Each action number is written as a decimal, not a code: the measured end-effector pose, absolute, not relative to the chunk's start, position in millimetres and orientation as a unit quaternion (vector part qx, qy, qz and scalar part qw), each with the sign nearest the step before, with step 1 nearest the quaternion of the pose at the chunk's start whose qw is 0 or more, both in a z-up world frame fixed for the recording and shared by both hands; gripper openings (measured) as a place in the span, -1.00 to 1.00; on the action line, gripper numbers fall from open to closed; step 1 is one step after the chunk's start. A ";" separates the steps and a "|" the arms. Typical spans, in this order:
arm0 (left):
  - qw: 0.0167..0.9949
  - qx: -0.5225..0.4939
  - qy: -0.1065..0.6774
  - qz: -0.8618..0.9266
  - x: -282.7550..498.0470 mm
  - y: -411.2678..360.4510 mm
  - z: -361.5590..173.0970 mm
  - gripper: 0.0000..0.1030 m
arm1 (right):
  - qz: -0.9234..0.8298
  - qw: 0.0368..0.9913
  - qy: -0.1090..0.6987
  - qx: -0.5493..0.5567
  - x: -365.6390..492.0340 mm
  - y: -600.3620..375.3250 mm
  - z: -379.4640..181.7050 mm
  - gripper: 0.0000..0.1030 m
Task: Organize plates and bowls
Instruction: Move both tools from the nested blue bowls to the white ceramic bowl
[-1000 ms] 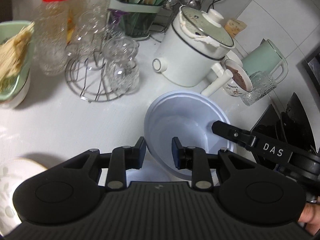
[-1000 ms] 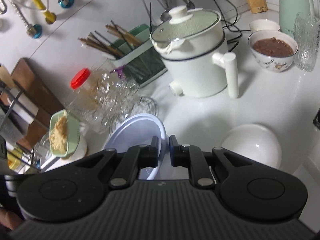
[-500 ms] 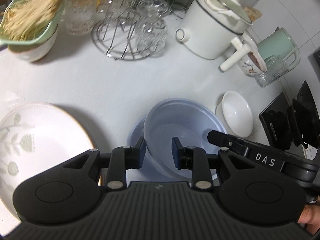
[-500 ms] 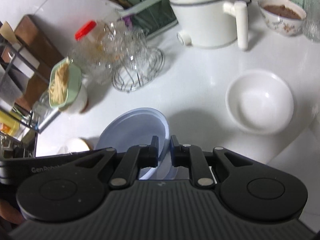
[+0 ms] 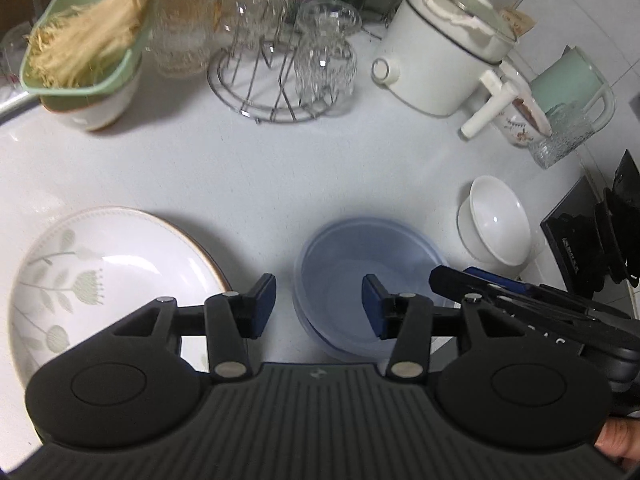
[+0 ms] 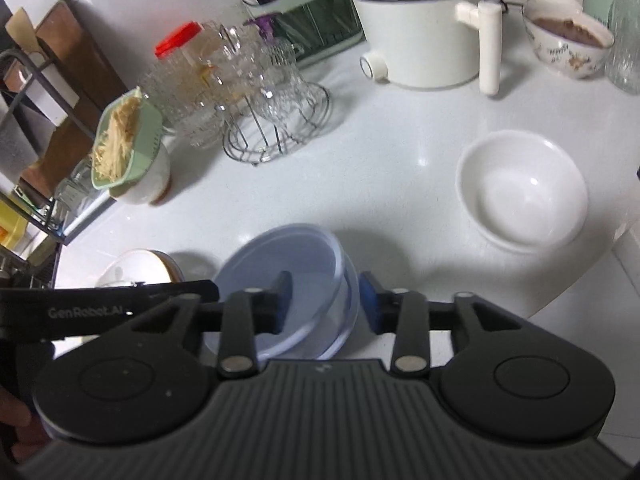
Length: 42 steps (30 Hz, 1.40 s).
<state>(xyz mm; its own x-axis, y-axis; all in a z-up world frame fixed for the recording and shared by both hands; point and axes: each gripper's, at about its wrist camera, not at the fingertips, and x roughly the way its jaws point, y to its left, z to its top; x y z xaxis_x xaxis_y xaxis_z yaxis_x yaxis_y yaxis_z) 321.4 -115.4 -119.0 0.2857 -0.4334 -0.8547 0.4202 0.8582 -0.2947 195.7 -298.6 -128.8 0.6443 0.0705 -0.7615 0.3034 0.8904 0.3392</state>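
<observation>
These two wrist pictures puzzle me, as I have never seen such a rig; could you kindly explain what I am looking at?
No robot here: a person holds a two-finger tool in each hand, each carrying a fisheye camera that looks forward along its fingers. The black shape low in each picture is the tool itself. One picture comes from the left gripper, the other from the right gripper. Both are open and hold nothing; they flank the blue bowls, nested on the white counter. Nearby lie a floral plate, a white bowl, a white cooking pot and a wire rack of glasses.
</observation>
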 end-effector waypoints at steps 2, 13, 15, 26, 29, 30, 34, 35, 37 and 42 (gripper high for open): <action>0.806 -0.008 0.528 -0.267 319.8 -112.2 -110.8 0.04 | -0.066 0.884 0.407 0.222 193.0 -298.8 -122.0 -0.19; 0.818 -0.010 0.494 -0.294 301.9 -99.6 -63.0 0.04 | -0.079 0.910 0.358 0.193 171.9 -289.1 -75.5 -0.19; 0.821 -0.006 0.485 -0.301 297.5 -98.2 -54.5 0.04 | -0.081 0.913 0.352 0.190 166.9 -286.1 -69.1 -0.19; 0.832 -0.008 0.458 -0.313 273.1 -80.4 -34.1 0.04 | -0.097 0.926 0.325 0.167 140.5 -267.8 -54.2 -0.19; 0.829 -0.012 0.459 -0.318 267.3 -77.3 -35.8 0.04 | -0.104 0.927 0.324 0.160 134.5 -264.9 -53.7 -0.19; 0.828 -0.013 0.460 -0.321 265.0 -76.6 -36.7 0.04 | -0.106 0.927 0.324 0.157 131.9 -263.3 -53.7 -0.19; 0.823 -0.015 0.460 -0.332 257.1 -78.1 -39.0 0.04 | -0.115 0.926 0.324 0.154 122.3 -261.7 -52.8 -0.19; 0.822 -0.015 0.460 -0.336 255.0 -79.4 -39.6 0.04 | -0.118 0.926 0.323 0.153 119.5 -262.1 -52.6 -0.19; 0.820 -0.013 0.461 -0.340 251.4 -83.5 -41.4 0.04 | -0.124 0.926 0.323 0.150 115.4 -263.9 -52.0 -0.19; 0.818 0.005 0.460 -0.345 248.4 -98.5 -43.4 0.04 | -0.146 0.924 0.313 0.165 107.0 -275.5 -51.3 -0.19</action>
